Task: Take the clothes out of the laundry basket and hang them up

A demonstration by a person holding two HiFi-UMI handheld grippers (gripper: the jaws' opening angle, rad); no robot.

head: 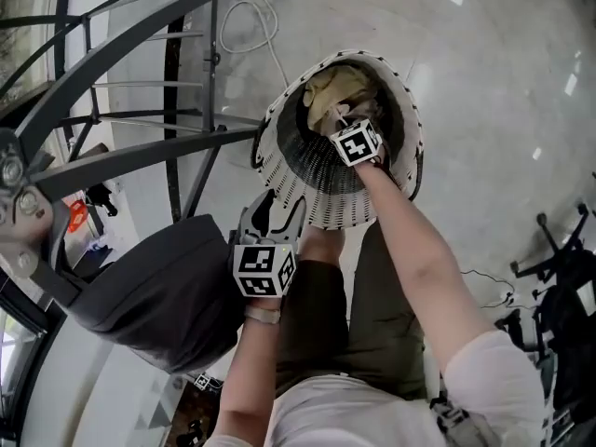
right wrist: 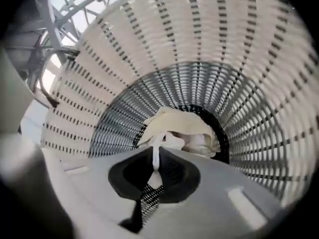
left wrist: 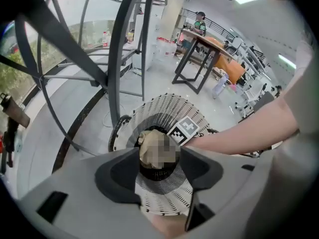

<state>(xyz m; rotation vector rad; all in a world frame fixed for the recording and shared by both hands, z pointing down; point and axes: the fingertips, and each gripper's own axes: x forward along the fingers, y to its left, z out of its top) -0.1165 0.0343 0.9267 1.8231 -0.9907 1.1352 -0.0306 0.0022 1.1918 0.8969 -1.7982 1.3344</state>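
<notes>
1. Clothes (head: 337, 89): a cream bundle heaped at the bottom of the laundry basket (head: 312, 189), none of it past the rim.
2. Laundry basket: white woven wall with dark slots, wide mouth turned up toward the head view, standing on the pale glossy floor (head: 484, 73) just in front of the person's legs.
3. Right gripper (right wrist: 155, 156): reaches deep inside the basket, arm passing over the near rim, marker cube facing up.
4. Its fingers: pressed together on a thin strip of pale fabric (right wrist: 156, 151) that runs up from the bundle; the dark pads meet on either side of the strip.
5. Left gripper (head: 279, 214): outside the basket, over the near outer wall, pointing steeply down; touching the weave or not, cannot tell.
6. Its fingers: spread wide, nothing between them; only the basket's mouth and the bundle show far beyond the gap in the left gripper view.
7. Drying rack (head: 121, 119): dark metal bars to the left of the basket, just beside its wall.
8. Dark grey cloth (head: 158, 291): draped at the lower left, beside the left forearm.
9. White cable (head: 253, 21): looped on the floor beyond the basket.
</notes>
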